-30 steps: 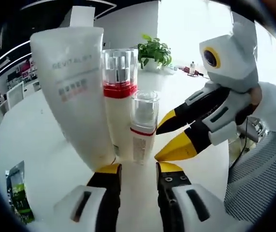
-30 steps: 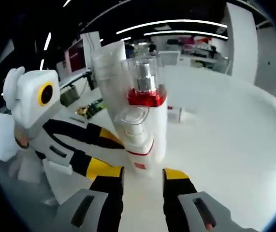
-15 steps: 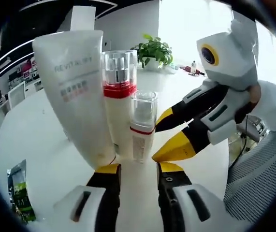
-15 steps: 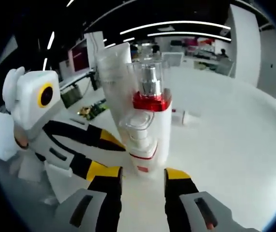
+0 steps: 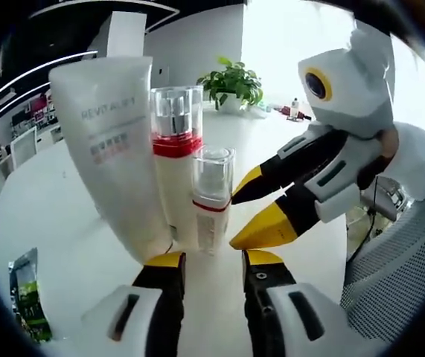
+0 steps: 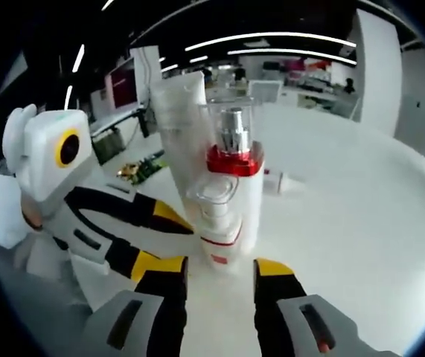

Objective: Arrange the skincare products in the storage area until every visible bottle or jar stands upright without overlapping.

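Left gripper view: tube [image 5: 112, 141], tall bottle [image 5: 175, 160] and small bottle [image 5: 211, 197] stand upright, huddled on the bench [image 5: 56, 216]. Both claws (left [image 5: 211, 260], right [image 6: 219, 268]) gape, released. Nudge the small bottle gently rightward, low near its base, to avoid tipping.

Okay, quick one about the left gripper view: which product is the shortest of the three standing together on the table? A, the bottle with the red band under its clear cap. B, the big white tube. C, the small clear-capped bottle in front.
C: the small clear-capped bottle tops out below the red-banded bottle and the white tube beside it.
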The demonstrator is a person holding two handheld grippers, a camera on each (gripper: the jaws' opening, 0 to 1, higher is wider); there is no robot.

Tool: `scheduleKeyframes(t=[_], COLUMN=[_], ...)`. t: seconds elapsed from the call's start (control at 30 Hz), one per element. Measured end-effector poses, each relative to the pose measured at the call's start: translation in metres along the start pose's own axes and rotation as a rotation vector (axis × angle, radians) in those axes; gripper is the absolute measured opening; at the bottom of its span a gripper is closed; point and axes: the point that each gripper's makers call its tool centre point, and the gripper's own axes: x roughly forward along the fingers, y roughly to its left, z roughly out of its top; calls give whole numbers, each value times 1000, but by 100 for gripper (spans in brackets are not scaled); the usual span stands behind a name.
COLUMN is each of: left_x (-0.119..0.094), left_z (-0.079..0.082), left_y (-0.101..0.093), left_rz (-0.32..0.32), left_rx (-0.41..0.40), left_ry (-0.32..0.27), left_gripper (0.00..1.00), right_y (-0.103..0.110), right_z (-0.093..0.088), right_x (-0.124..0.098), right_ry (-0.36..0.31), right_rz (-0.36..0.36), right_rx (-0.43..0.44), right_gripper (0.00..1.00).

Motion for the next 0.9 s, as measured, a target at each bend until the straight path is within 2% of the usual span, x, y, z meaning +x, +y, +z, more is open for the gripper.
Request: scheduleKeyframes(t=[0.27,0.67,0.9], left_x=[-5,-19,-34], left_z=[6,17,26], left_y=[4,17,21], left_rz=[0,34,28], left_rx=[-10,-21,-30], left_ry=[-23,-64,-71], left_gripper=[26,25,29], right_y=[-1,5,-15], right_z=[4,7,13], right_x=[-4,-14,-28], right_ry=[-15,-13,-24], right_rz=[-13,-21,-35], right_rx=[3,-51,-66], right_gripper=[27,32,33])
